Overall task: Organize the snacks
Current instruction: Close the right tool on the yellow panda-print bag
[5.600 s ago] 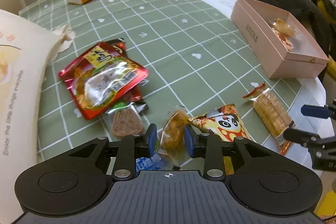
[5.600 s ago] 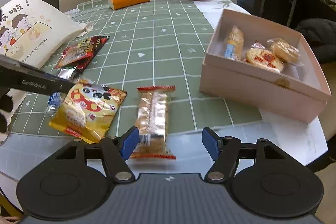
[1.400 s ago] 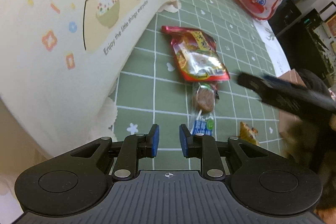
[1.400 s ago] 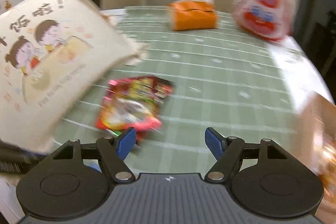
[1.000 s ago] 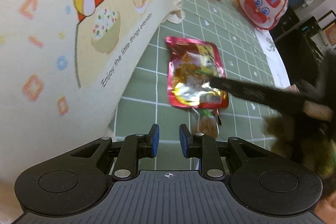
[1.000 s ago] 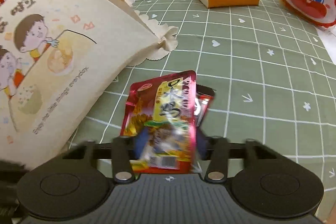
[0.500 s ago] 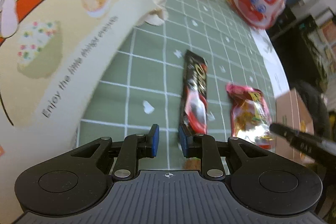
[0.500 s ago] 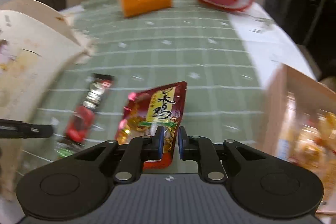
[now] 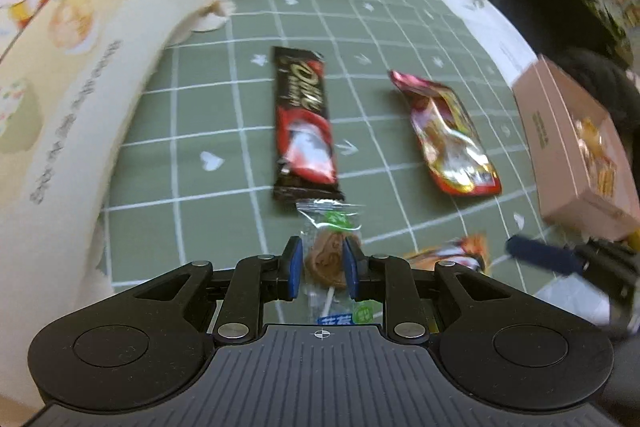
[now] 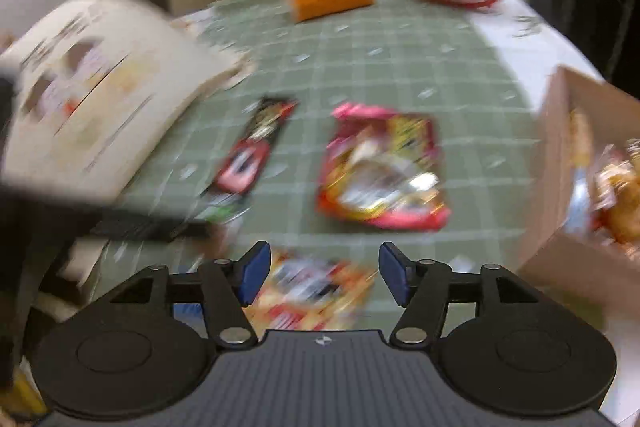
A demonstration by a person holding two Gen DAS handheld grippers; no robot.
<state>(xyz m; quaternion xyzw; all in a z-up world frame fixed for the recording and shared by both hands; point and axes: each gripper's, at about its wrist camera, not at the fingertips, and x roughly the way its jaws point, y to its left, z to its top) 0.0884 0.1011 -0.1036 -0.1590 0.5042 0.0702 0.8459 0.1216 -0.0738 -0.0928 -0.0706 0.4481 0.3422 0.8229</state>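
Your left gripper (image 9: 319, 269) and right gripper (image 10: 322, 277): ribbed black bodies, silver pivot screws, blue finger pads (image 9: 295, 265).

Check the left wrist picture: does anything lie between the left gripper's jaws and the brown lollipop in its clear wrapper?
Nothing visible does. The brown lollipop in its clear wrapper already sits between the jaws of the left gripper, which stand on either side of it. The black and red chocolate bar lies just beyond it on the green checked tablecloth.
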